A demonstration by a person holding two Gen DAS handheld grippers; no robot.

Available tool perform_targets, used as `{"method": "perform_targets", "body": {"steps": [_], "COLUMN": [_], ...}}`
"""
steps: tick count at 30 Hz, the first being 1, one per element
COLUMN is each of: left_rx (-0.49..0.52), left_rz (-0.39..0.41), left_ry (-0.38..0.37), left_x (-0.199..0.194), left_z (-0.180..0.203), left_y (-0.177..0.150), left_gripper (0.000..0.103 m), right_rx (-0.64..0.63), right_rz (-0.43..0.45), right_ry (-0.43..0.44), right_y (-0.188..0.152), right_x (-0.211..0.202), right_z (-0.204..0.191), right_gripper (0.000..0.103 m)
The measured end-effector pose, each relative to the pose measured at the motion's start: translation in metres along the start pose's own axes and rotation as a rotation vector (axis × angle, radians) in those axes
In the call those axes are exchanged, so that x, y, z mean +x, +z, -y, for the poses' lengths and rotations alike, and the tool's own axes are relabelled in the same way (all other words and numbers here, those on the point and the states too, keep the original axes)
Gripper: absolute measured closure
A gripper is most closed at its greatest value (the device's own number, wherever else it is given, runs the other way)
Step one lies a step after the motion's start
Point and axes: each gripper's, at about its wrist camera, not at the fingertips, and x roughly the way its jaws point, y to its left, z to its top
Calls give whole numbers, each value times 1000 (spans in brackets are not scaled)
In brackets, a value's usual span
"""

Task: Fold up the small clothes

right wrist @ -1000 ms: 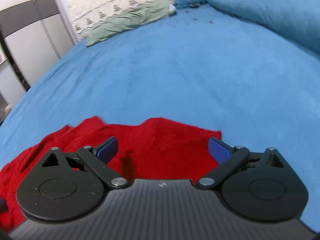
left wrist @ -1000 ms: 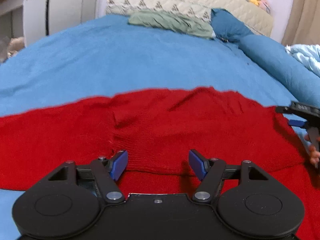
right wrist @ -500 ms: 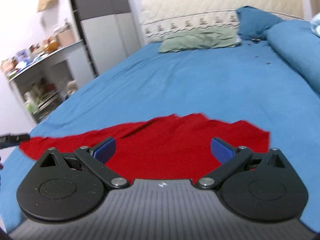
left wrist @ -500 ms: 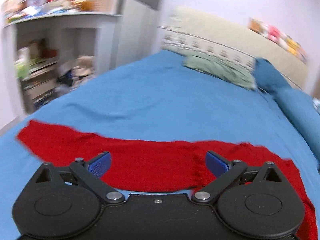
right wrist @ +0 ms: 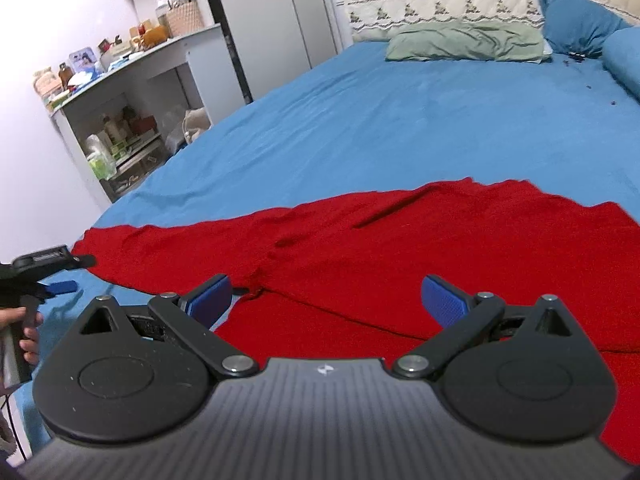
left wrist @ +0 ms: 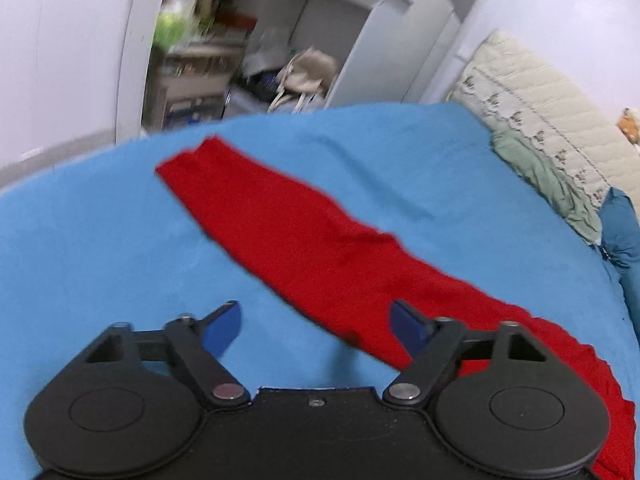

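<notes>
The wide bed with a blue sheet [right wrist: 400,120] carries a flat red knitted garment [right wrist: 440,248] — and a crumpled green pillow [right wrist: 464,42] at its head.

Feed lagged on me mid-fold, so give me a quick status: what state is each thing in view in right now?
Left gripper: open, empty, hovering beside the sleeve.
Right gripper: open, empty, over the garment body.
Red sweater: spread flat on the bed, unfolded, a few creases.
Sleeve: stretched out straight, lying flat.
Blue bedsheet: smooth, lightly wrinkled.
Green pillow: rumpled, against the headboard.
</notes>
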Motion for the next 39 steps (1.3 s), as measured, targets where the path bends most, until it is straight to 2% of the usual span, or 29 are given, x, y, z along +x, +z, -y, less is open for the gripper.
{"method": "perform_targets", "body": {"steps": [2, 9, 12, 14, 16, 18, 19, 23, 26, 31, 36, 39], "left_rx": [-14, 60, 75, 92, 101, 106, 105, 90, 124, 219, 378, 479], "left_rz": [1, 42, 63, 71, 76, 80, 77, 73, 92, 157, 229, 184], "left_ry": [1, 40, 77, 99, 110, 115, 110, 111, 126, 63, -129, -258], "left_x": [11, 35, 45, 49, 49, 48, 47, 44, 36, 5, -28, -33], "left_z": [-6, -1, 4, 6, 6, 5, 5, 8, 22, 77, 186, 264], "left_y": [0, 10, 13, 14, 13, 14, 14, 16, 19, 27, 16, -11], "left_gripper": [37, 43, 51, 62, 69, 84, 97, 99, 100, 100, 100, 100], "right_rx": [-8, 4, -1, -8, -12, -13, -8, 16, 33, 81, 95, 106], "right_rz": [-8, -35, -49, -52, -44, -37, -35, -13, 12, 61, 124, 149], "right_ry": [-2, -7, -7, -4, -5, -9, -11, -21, -30, -28, -79, -137], "right_y": [-1, -8, -13, -16, -17, -18, -18, -18, -18, -10, 4, 9], "right_x": [12, 42, 52, 57, 58, 59, 60, 56, 48, 25, -19, -46], "right_z": [-5, -2, -5, -7, -9, -9, -9, -6, -6, 7, 37, 63], "right_gripper": [0, 0, 0, 0, 0, 0, 0, 0, 0, 0, 0, 0]}}
